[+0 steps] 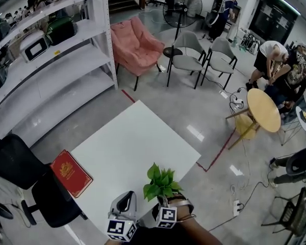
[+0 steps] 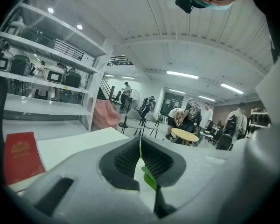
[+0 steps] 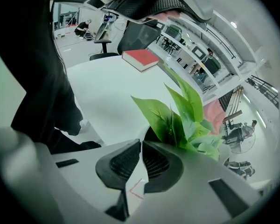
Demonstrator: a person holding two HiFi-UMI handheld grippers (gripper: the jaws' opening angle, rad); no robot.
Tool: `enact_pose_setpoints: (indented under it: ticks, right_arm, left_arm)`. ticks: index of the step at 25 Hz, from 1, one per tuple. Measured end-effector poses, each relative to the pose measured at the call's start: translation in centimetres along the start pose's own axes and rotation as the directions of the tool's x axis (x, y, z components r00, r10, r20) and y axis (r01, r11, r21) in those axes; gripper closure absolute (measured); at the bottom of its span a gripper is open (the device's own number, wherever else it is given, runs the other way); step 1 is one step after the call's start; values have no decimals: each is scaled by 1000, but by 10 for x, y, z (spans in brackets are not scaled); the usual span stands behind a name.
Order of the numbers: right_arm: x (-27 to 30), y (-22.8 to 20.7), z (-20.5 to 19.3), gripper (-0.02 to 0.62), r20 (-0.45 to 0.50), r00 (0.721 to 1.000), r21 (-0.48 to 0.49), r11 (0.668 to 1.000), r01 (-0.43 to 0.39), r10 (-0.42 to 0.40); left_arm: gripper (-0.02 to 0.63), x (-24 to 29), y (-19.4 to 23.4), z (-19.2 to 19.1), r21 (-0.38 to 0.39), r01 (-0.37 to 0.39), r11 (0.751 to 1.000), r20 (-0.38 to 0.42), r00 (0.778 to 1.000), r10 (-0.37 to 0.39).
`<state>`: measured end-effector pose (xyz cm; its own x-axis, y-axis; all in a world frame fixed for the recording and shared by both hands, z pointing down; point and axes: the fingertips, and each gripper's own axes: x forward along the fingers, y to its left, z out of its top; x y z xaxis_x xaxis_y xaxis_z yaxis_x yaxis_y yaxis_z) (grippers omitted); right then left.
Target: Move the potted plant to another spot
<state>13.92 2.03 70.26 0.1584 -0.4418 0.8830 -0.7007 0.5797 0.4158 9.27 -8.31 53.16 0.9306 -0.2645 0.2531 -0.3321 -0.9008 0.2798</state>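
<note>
The potted plant [image 1: 160,182] has bright green leaves and stands at the near right edge of the white table [image 1: 132,142]. In the right gripper view its leaves [image 3: 182,115] and the pot's dark mouth sit just past the jaw tips. My right gripper [image 1: 169,204] [image 3: 141,146] is shut, and it looks pinched on the pot's rim. Just left of the plant, my left gripper [image 1: 125,204] [image 2: 140,150] is shut too; a sliver of green leaf shows through its slit. The pot's body is hidden in the head view.
A red book [image 1: 71,173] lies at the table's left edge. A black office chair [image 1: 20,177] stands to the left and white shelving [image 1: 51,70] behind it. Beyond are a pink armchair [image 1: 137,45], grey chairs [image 1: 188,60], a round wooden table [image 1: 263,109], people and floor cables.
</note>
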Motion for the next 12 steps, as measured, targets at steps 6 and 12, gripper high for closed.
enact_pose_setpoints:
  ticks: [6,12]
  right_arm:
    - [9,-25,-28,569,-18,1000,21,1000,21,-21]
    - [18,-53,-46,569,-27,999,21,1000,21,-20]
  left_arm:
    - [581,33,-10,0,11,20,1000,-14,1000,-20]
    - [581,61,-15,4,17,31,999,-20,999,-30]
